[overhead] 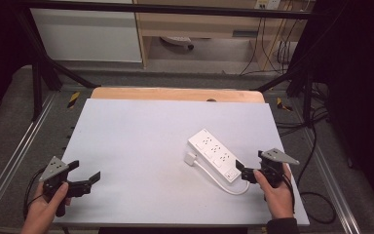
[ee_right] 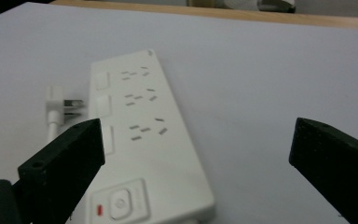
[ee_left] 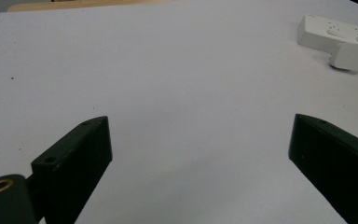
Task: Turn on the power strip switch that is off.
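Observation:
A white power strip [overhead: 214, 153] lies slantwise on the pale table [overhead: 141, 146], right of centre. Its white cable [overhead: 224, 185] loops round the near end to the plug [overhead: 191, 158], which lies loose beside the strip. My right gripper [overhead: 250, 162] is open at the strip's near end, holding nothing. In the right gripper view the strip [ee_right: 144, 135] runs away between the open jaws, its switch [ee_right: 119, 203] nearest and the plug [ee_right: 58, 105] to the left. My left gripper [overhead: 86, 170] is open and holds nothing at the near left. The left gripper view has the strip [ee_left: 335, 32] far right.
A wooden strip [overhead: 175, 93] runs along the table's far edge. Black frame posts [overhead: 39, 73] stand at the far corners, and cables [overhead: 316, 146] trail over the floor on the right. Bare tabletop [ee_left: 168, 70] stretches ahead of the left gripper.

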Tool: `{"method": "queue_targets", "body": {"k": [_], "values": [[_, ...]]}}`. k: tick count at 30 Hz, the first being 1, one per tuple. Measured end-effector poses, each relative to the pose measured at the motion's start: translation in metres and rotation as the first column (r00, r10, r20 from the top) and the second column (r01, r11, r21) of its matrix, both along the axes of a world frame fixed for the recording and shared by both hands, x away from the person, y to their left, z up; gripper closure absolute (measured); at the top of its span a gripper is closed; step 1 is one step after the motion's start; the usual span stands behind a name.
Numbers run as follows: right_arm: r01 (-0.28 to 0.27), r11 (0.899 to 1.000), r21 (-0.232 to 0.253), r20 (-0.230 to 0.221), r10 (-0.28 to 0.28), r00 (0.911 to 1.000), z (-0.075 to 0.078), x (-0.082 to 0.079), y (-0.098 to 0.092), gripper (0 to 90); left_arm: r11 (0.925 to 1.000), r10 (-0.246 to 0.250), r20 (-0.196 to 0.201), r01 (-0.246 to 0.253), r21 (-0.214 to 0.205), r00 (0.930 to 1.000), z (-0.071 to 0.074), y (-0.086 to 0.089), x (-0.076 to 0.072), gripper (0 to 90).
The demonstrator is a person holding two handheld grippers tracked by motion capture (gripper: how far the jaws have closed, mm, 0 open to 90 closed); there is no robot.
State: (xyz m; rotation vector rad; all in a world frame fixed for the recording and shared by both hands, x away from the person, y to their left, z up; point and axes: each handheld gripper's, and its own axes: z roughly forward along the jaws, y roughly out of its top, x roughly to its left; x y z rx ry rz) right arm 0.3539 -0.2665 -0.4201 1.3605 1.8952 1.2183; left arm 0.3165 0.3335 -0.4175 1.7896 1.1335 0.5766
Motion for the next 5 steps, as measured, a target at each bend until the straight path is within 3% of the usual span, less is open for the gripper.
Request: {"method": "queue_targets", "body": {"k": [3, 5], "values": [[0.107, 0.994, -0.022, -0.065, -0.108, 0.992, -0.009, -0.002, -0.019, 5.3, 1.0, -0.001, 0.0, 0.001, -0.001, 1.0, 0.0, -0.001, 0.0, 6.2], [0.179, 0.982, -0.059, -0.128, -0.185, 0.9742, -0.016, 0.001, -0.03, 6.0, 1.0, -0.003, 0.0, 0.003, -0.002, 1.0, 0.0, -0.001, 0.0, 6.1]]}}
